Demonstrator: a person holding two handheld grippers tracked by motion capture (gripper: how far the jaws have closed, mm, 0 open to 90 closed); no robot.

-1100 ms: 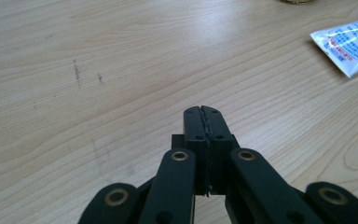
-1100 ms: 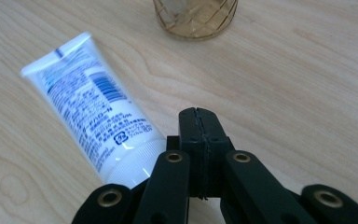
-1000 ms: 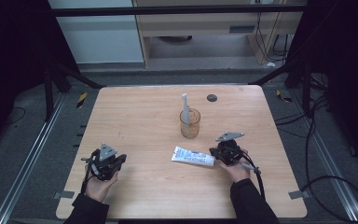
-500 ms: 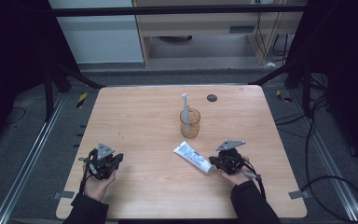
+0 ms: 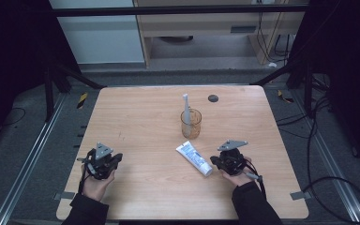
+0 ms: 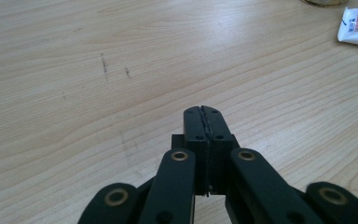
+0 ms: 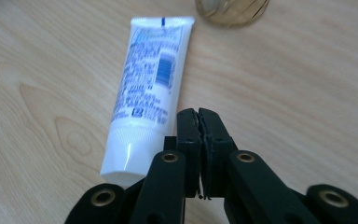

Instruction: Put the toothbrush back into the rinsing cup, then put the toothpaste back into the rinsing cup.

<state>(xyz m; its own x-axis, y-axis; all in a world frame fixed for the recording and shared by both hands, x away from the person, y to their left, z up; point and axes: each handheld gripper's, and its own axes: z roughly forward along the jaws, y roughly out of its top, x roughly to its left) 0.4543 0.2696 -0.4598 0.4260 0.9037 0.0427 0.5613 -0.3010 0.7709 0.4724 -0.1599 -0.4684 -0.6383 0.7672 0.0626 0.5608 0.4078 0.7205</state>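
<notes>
A white toothpaste tube [image 5: 194,159] lies slantwise on the wooden table [image 5: 140,117], cap end toward the front right. In the right gripper view the tube [image 7: 144,93] lies just left of my right gripper [image 7: 198,114], whose jaws are shut with nothing between them. From above, the right gripper [image 5: 215,162] sits beside the tube's cap end. Behind the tube stands an amber glass cup [image 5: 191,124] with a white toothbrush [image 5: 186,105] upright in it. My left gripper [image 5: 115,159] rests at the front left, jaws shut and empty [image 6: 203,112] over bare wood.
A small dark disc [image 5: 213,98] lies near the table's far edge. The tube's flat end [image 6: 356,28] shows at the upper right of the left gripper view. The cup's base [image 7: 233,9] sits ahead of the right jaws. Dark frame bars and cables surround the table.
The toothpaste tube has swung from lying crosswise to slanting, its cap end coming toward the front edge. My right gripper has shifted slightly forward with it. The left gripper stayed still.
</notes>
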